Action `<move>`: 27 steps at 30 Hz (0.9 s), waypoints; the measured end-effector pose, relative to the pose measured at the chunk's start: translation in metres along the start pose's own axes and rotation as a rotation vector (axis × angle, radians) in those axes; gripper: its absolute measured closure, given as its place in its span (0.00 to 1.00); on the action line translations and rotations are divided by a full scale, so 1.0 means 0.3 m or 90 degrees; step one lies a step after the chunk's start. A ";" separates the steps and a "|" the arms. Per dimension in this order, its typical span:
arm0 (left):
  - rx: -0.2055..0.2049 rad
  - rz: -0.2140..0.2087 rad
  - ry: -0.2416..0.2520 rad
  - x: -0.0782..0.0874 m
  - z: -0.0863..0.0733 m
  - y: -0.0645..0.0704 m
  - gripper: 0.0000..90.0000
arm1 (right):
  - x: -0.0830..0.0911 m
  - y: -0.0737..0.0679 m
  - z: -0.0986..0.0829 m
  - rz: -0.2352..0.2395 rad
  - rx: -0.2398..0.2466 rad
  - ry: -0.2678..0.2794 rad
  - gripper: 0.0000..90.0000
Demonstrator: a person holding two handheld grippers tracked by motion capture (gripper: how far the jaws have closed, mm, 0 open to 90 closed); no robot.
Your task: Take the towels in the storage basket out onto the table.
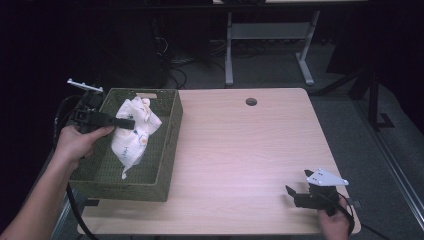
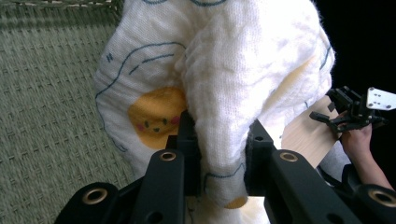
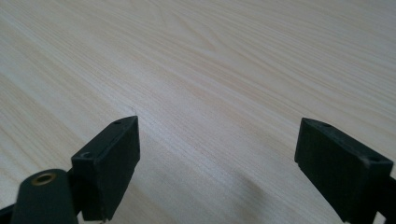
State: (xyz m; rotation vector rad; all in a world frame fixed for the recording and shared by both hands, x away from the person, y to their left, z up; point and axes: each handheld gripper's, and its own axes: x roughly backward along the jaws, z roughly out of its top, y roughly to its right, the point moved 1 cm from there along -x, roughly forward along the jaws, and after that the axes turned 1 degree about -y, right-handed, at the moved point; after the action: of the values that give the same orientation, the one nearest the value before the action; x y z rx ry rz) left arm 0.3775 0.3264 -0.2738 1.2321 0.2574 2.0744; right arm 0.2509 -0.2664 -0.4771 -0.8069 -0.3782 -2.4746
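A white cloth [image 1: 134, 131] printed with blue lines and a yellow face is held by the left hand-held gripper [image 1: 125, 123], whose jaws are clamped on a bunched fold of it, as is seen plainly in the left gripper view [image 2: 219, 154]. The cloth is kept over the inside of an olive woven basket [image 1: 167, 150], which is set at the 9 o'clock side of the tabletop [image 1: 240, 150]; its lower end hangs toward the basket floor, though whether it touches there cannot be told. The basket's near wall and right wall are found between the cloth and the open wood surface. The right hand-held gripper [image 1: 295, 194] is held low over the tabletop toward 5 o'clock, well apart from the basket, with its jaws spread and nothing between them; in the right gripper view bare wood grain [image 3: 210, 84] is seen between the two jaws [image 3: 217, 163]. A round cable hole [image 1: 251, 101] is set in the tabletop toward 12 o'clock. Beyond the far edge, the grey legs of another desk [image 1: 229, 55] and loose cables [image 1: 172, 62] are seen on the dark floor.
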 end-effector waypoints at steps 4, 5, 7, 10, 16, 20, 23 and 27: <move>-0.004 0.006 -0.002 -0.009 0.007 0.026 0.82 | 0.002 -0.001 0.001 0.000 0.002 0.001 0.15; -0.008 0.008 -0.005 -0.010 0.010 0.034 0.82 | 0.003 -0.002 0.001 0.000 0.000 0.000 0.15; -0.013 0.011 -0.005 -0.013 0.015 0.051 0.82 | 0.003 -0.001 0.001 0.000 0.001 0.000 0.15; -0.021 0.015 -0.009 -0.018 0.024 0.071 0.82 | 0.004 -0.001 0.001 0.000 0.000 0.001 0.15; -0.034 0.017 -0.015 -0.035 0.047 0.115 0.82 | 0.006 0.002 0.001 -0.002 0.002 0.004 0.15; -0.048 0.013 -0.016 -0.048 0.060 0.157 0.82 | 0.007 0.003 0.001 -0.002 0.002 0.005 0.15; -0.054 0.010 -0.017 -0.059 0.065 0.187 0.82 | 0.010 0.003 0.002 -0.001 0.001 0.007 0.15; -0.064 0.004 -0.025 -0.085 0.065 0.219 0.82 | 0.013 0.004 0.003 -0.002 0.002 0.009 0.15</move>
State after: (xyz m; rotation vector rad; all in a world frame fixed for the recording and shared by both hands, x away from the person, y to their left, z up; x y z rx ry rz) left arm 0.3709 0.2581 -0.2487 1.2137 0.1300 2.0412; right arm 0.2493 -0.2684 -0.4741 -0.7872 -0.3791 -2.4803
